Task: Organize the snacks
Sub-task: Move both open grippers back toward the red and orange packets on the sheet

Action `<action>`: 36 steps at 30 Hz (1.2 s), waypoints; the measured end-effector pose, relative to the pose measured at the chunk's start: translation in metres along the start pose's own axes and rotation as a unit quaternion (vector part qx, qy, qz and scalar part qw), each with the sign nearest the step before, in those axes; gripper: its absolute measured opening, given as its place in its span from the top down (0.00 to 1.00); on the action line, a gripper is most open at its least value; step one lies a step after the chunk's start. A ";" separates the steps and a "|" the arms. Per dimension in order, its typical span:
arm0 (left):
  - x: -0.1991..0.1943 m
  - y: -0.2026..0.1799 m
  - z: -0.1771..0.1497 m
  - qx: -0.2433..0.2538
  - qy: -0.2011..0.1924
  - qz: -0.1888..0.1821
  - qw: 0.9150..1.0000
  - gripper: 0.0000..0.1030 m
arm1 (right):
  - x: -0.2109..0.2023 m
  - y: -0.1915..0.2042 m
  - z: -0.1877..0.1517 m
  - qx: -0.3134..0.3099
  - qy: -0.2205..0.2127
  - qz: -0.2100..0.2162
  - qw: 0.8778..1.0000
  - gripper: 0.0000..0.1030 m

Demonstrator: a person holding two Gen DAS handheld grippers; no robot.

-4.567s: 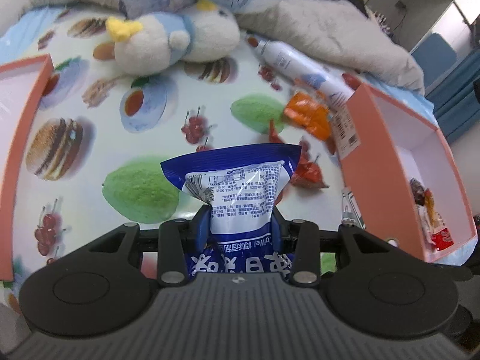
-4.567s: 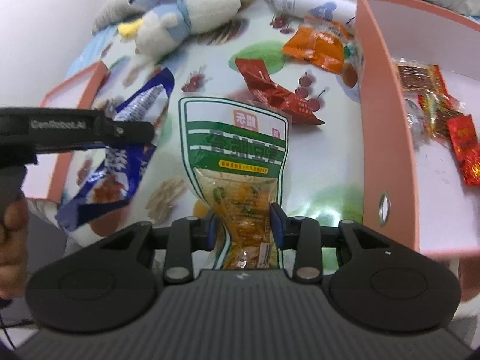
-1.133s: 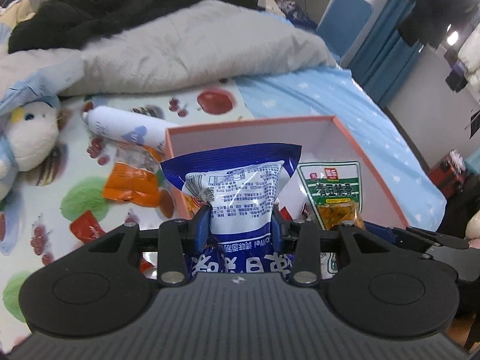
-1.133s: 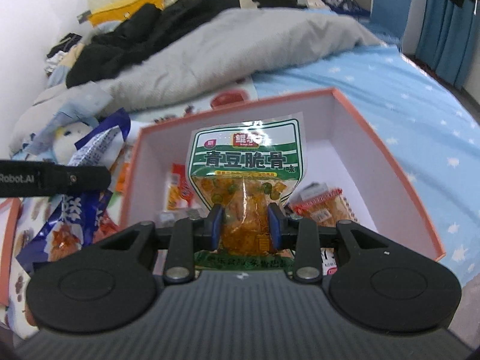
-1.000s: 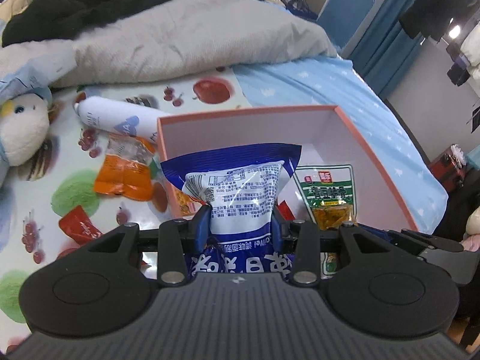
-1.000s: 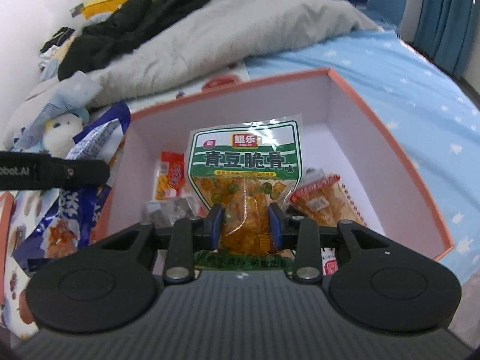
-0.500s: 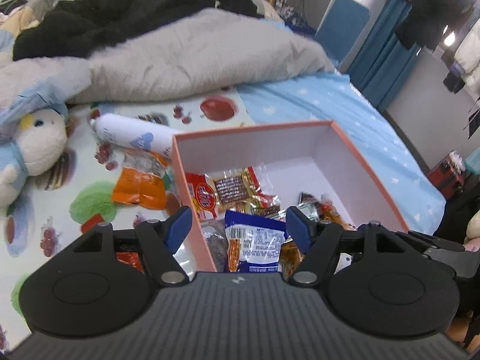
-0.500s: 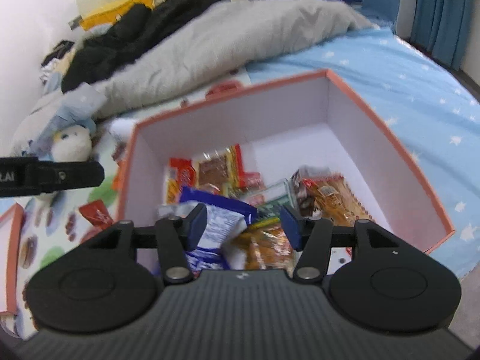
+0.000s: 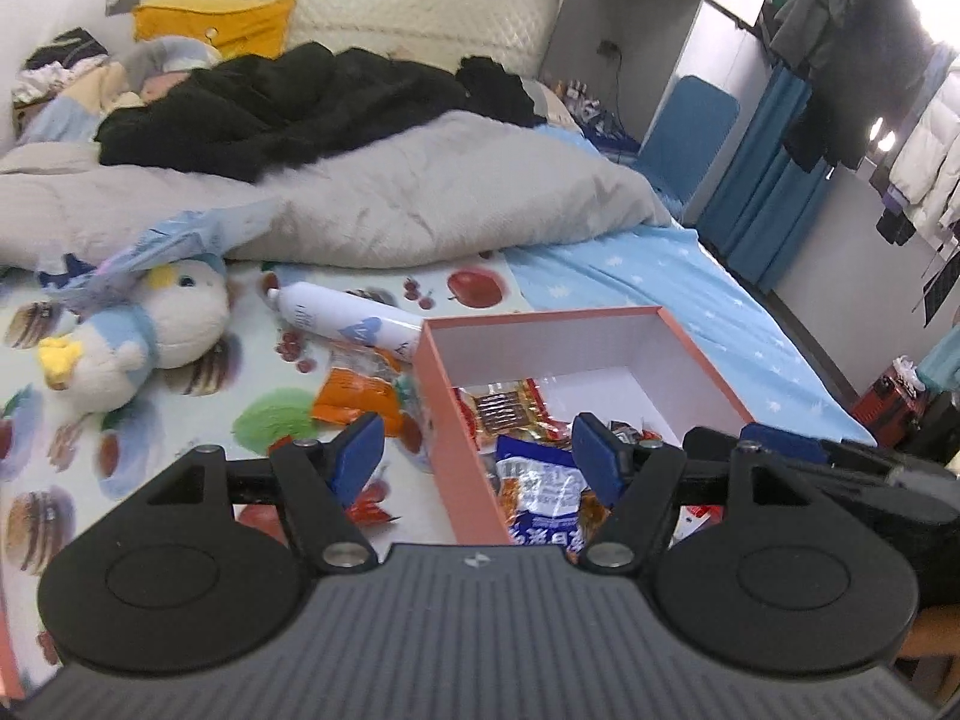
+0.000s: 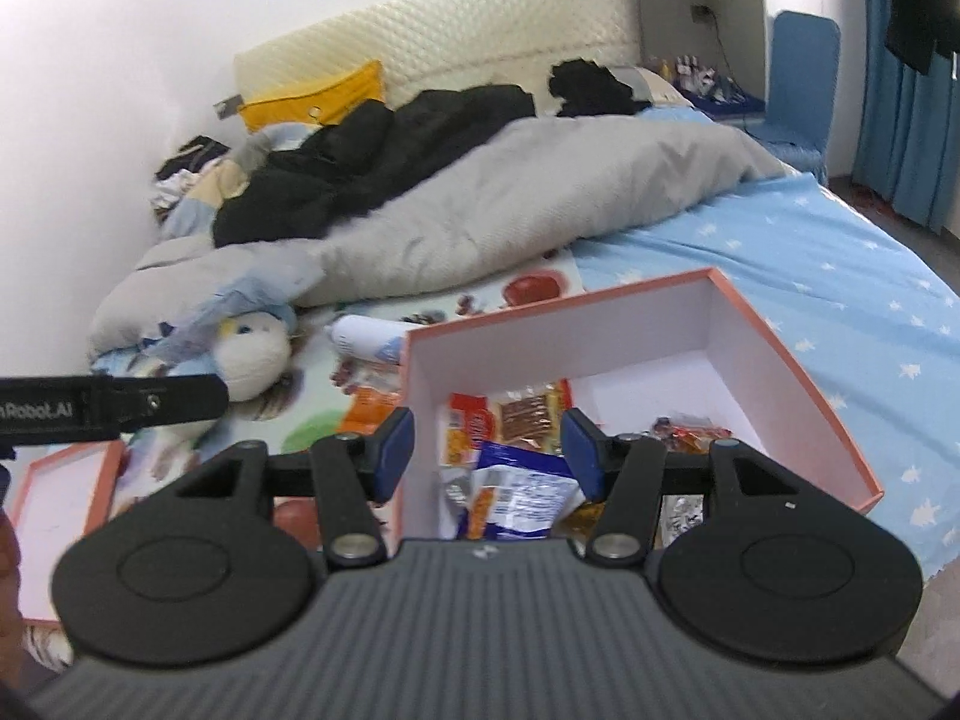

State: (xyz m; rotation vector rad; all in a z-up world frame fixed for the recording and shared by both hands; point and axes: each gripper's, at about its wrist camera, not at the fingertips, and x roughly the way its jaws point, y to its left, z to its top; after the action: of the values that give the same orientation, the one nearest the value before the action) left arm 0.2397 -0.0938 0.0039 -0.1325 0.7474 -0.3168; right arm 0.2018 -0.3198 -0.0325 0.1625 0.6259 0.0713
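The orange-pink box [image 9: 459, 420] stands on the fruit-print mat with several snack packets inside. The blue snack bag [image 9: 540, 489] lies loose at the box's near end, below my left gripper [image 9: 474, 450], which is open and empty above the box's left wall. My right gripper [image 10: 487, 441] is open and empty too, above the same blue bag [image 10: 519, 489] in the box [image 10: 660, 324]. The green pea bag is mostly hidden under my right gripper. An orange packet [image 9: 354, 396] and a red packet [image 9: 372, 504] lie on the mat left of the box.
A white bottle [image 9: 348, 318] and a plush toy [image 9: 138, 330] lie on the mat behind the packets. A second orange box part [image 10: 60, 480] sits at the far left. A grey quilt [image 9: 420, 204] and black clothes cover the bed behind.
Both grippers opened and let go of their bags, which dropped into the box. Both then rose and drew back from the box.
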 end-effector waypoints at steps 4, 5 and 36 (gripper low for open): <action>-0.030 0.017 -0.016 -0.010 -0.017 0.014 1.000 0.28 | -0.014 0.019 -0.007 -0.016 -0.009 0.015 1.000 0.45; -0.035 0.020 -0.020 -0.014 -0.020 0.015 1.000 0.28 | -0.016 0.024 -0.010 -0.021 -0.009 0.019 1.000 0.45; -0.030 0.099 -0.085 -0.109 0.008 0.062 0.992 0.28 | 0.012 0.085 -0.056 -0.101 0.033 0.071 0.992 0.45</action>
State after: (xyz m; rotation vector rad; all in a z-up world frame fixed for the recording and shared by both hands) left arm 0.1839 0.0085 -0.0618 -0.2891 0.8016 -0.1166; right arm 0.1774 -0.2276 -0.0692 0.0075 0.6693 0.2768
